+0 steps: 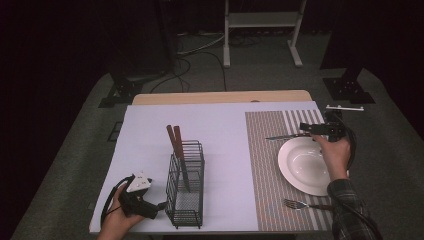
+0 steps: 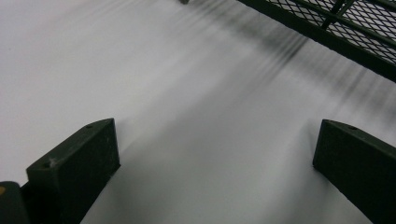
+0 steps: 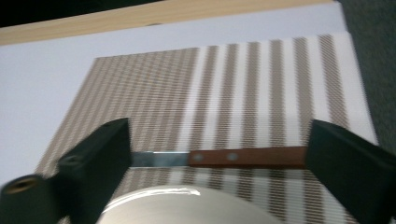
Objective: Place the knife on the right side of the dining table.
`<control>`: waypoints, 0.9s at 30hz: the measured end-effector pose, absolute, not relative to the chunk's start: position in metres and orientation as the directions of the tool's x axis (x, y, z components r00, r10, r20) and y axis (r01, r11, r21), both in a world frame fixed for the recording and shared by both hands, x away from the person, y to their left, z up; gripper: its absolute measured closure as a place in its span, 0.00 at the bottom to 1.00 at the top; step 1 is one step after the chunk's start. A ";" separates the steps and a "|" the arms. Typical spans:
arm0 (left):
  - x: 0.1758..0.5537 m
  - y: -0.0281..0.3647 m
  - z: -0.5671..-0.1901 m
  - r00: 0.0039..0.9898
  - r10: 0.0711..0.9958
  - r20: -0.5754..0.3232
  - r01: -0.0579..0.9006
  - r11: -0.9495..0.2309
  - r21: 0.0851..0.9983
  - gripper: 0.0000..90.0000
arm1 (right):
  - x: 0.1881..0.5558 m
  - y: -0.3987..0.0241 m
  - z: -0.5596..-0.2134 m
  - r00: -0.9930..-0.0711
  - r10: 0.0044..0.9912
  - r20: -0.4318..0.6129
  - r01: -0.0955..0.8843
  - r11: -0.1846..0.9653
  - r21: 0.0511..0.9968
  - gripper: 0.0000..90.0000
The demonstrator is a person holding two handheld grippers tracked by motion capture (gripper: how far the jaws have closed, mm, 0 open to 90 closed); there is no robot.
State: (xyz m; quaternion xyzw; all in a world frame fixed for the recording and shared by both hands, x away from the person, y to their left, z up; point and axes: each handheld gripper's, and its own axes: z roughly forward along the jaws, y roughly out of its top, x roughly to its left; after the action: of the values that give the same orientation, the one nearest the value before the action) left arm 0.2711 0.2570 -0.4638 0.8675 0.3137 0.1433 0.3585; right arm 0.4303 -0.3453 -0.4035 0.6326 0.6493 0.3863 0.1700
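While your right gripper (image 1: 311, 131) hovers over the far edge of the striped placemat (image 1: 265, 165), its jaws stand wide apart with nothing pinched between them. In the right gripper view the knife (image 3: 219, 157) lies flat on the mat, crosswise between the two black jaws (image 3: 217, 154), brown wooden handle with two rivets toward the right one, steel blade running under the left one. Neither pad presses on it. Just this side of the knife sits the round white bowl-plate (image 1: 300, 170), smooth and glossy, its rim (image 3: 187, 198) curving up right below your jaws. Beyond the knife the mat is open, woven, in brown and white stripes, up to its far edge, then a band of pale table cover (image 1: 150, 150) and the wooden table rim (image 3: 140, 16). To the right of your gripper the mat ends close by and the grey floor begins, so little room there.

A fork (image 1: 300, 204) lies on the mat's near edge, well apart from your right gripper, on the other side of the plate.

Your left gripper (image 1: 139, 197) rests low at the near left corner of the cover, jaws apart and empty over smooth bare white sheet (image 2: 196, 140). Just to its right stands the black wire-mesh caddy (image 1: 186, 185), boxy and upright, with two more wooden-handled utensils (image 1: 176, 142) leaning out of it. Its mesh base (image 2: 345, 28) crosses the upper right of the left gripper view.
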 end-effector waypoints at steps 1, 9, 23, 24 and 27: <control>0.271 0.257 -0.464 0.762 0.647 0.024 0.441 -0.546 0.712 0.00 | 0.429 -0.341 -0.402 -0.153 0.952 0.265 0.690 -0.089 0.719 0.00; 0.271 0.257 -0.464 0.762 0.647 0.024 0.442 -0.546 0.712 0.00 | 0.408 -0.297 -0.389 -0.323 0.922 0.214 0.660 0.057 0.749 0.00; 0.271 0.257 -0.464 0.762 0.647 0.023 0.443 -0.547 0.710 0.00 | 0.368 -0.216 -0.387 -0.577 0.808 0.118 0.569 0.293 0.768 0.00; 0.271 0.257 -0.464 0.762 0.647 0.023 0.443 -0.548 0.710 0.00 | 0.365 -0.211 -0.388 -0.590 0.799 0.117 0.564 0.304 0.768 0.00; 0.271 0.257 -0.464 0.762 0.647 0.022 0.443 -0.546 0.711 0.00 | 0.354 -0.198 -0.390 -0.629 0.769 0.112 0.546 0.335 0.768 0.00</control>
State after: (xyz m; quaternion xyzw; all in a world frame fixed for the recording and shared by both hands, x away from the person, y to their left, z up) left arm 0.2710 0.2571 -0.4636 0.8677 0.3142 0.1423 0.3579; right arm 0.3545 -0.1976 -0.3904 0.4083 0.8054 0.4073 0.1370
